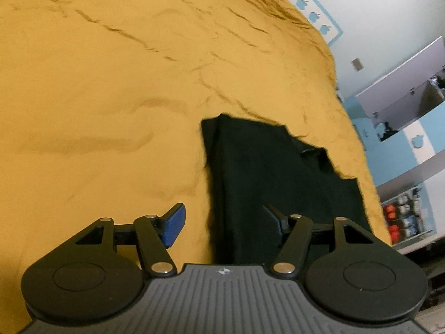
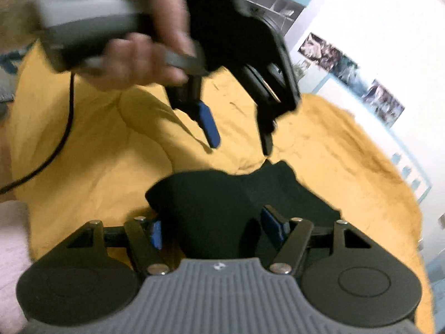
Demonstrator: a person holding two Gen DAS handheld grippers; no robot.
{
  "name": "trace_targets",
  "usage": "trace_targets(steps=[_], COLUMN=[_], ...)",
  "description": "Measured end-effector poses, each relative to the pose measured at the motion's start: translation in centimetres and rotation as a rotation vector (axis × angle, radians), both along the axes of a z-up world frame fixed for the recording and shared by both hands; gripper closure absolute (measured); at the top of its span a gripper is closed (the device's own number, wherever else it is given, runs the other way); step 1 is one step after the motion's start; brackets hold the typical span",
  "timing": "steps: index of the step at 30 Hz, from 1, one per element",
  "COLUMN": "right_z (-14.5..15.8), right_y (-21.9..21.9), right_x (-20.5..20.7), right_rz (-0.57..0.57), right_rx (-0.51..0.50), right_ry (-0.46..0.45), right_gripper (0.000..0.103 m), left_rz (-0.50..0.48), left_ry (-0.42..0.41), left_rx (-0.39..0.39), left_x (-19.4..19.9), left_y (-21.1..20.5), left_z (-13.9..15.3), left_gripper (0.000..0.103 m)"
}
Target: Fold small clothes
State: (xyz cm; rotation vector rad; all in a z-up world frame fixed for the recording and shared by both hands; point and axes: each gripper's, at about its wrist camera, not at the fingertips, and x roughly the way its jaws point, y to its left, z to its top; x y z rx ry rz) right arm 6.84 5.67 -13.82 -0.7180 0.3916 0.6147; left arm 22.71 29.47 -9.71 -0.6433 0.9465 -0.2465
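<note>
Both two-finger grippers stand wide open with nothing pressed between their blue pads. At the bottom of the left wrist view, the left gripper (image 1: 225,225) hovers over the near edge of the black, partly folded fabric garment (image 1: 272,183), which lies in the lower right of that frame on the rumpled mustard-yellow bed cover (image 1: 111,83). In the right wrist view, the right gripper (image 2: 211,231) has the same garment (image 2: 222,203) between its open fingers, though I cannot tell whether it touches the cloth. A person's hand (image 2: 133,55) carries the left gripper (image 2: 239,136) at upper centre, just above the garment's far edge. Risks: pads may pinch the yellow cover along with the cloth, or catch only one layer, undoing the fold. Black folds also hide the edges.
</note>
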Motion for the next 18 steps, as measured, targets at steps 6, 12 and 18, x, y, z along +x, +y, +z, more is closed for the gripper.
trace_targets(steps=[6,12,18], right_z=[-0.2,-0.8,-0.8], right_y=[1.0,0.7,1.1], right_x=[0.0,-0.1,1.8], right_rz=[-0.049,-0.040,-0.082], right_rx=[-0.041,-0.049,-0.035], right_ry=[-0.086,-0.126,-0.099], right_gripper=[0.034,0.045,0.058], left_rz=[0.020,-0.024,-0.079], left_ry=[0.051,0.076,0.094], left_rx=[-0.107,-0.202,-0.164], left_x=[4.6,8.5,11.9], left_y=[0.9,0.5,-1.4], left_z=[-3.5,-6.1,-6.8], left_gripper=[0.031,0.024,0.019])
